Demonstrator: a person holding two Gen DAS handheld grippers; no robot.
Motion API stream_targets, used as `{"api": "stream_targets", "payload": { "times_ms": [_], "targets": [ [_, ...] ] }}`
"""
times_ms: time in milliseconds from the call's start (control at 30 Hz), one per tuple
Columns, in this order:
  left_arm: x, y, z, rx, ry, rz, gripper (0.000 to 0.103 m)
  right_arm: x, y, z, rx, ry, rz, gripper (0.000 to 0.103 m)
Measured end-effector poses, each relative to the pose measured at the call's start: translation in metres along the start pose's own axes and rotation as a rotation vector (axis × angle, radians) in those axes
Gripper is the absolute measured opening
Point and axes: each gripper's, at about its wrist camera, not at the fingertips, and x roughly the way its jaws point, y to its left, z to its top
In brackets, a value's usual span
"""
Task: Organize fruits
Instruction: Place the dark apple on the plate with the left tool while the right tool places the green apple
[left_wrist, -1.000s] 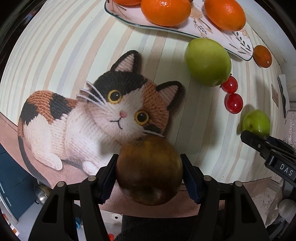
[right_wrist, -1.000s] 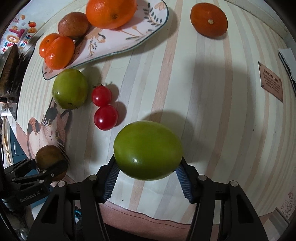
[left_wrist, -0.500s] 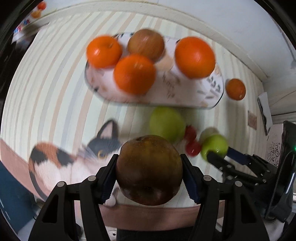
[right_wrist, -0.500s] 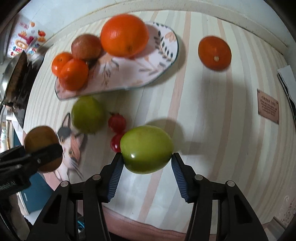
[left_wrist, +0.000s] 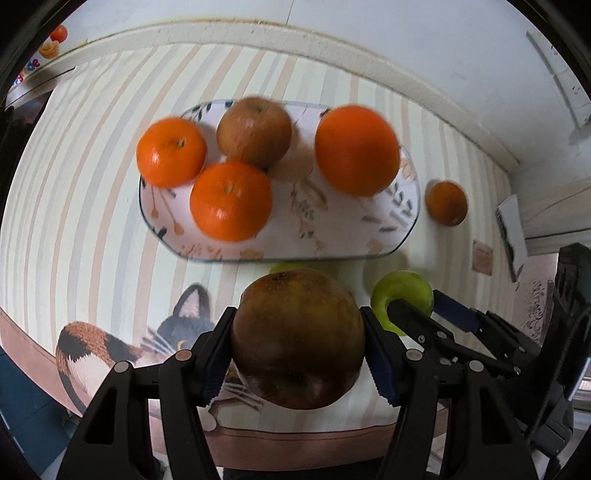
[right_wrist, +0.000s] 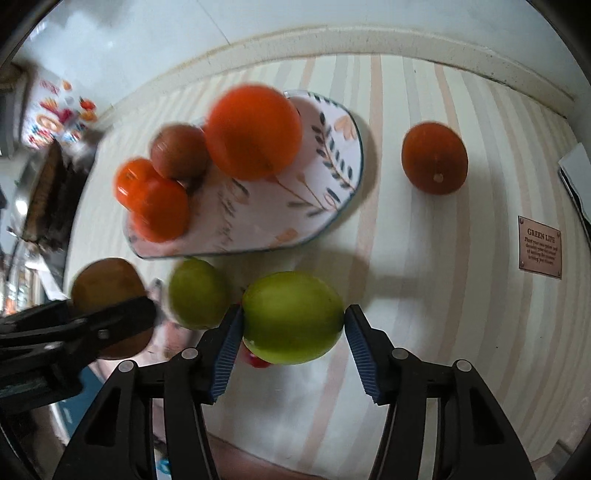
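My left gripper (left_wrist: 297, 345) is shut on a brown apple (left_wrist: 297, 338) and holds it above the table, short of the flowered plate (left_wrist: 332, 232). My right gripper (right_wrist: 293, 338) is shut on a green apple (right_wrist: 293, 317), also lifted; it shows in the left wrist view (left_wrist: 402, 295) too. The plate (right_wrist: 325, 177) holds three oranges (left_wrist: 231, 201) and a brown apple (left_wrist: 255, 131). A second green apple (right_wrist: 197, 293) lies on the table below the plate. A red cherry tomato (right_wrist: 256, 360) peeks out under the held green apple.
A loose orange (right_wrist: 434, 162) lies right of the plate. The striped cloth has a cat picture (left_wrist: 110, 350) at its near left edge. A small brown label (right_wrist: 539, 245) and a white paper (right_wrist: 576, 177) sit at the right. The wall runs behind.
Both grippers have risen and pulled back from the table with their apples held. The plate and its fruit have come fully into view in both cameras.
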Motion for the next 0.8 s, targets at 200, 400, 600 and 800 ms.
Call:
{"api": "stream_targets", "payload": {
  "times_ms": [200,400,600,800],
  "targets": [
    [-0.003,-0.008,0.041,-0.001,-0.025,-0.001,0.062,-0.007,-0.005,0.033,0.023,-0.041,-0.003,0.059],
    [0.017,-0.014,0.073,0.01,0.015,-0.004,0.062,0.007,-0.001,0.056,-0.013,-0.042,-0.036,0.059],
    [0.034,-0.011,0.081,-0.002,0.05,0.029,0.062,0.013,0.002,0.065,-0.022,-0.04,-0.026,0.06],
    [0.035,-0.013,0.081,-0.015,0.045,0.037,0.063,0.013,0.002,0.068,-0.017,-0.03,-0.022,0.079]
  ]
}}
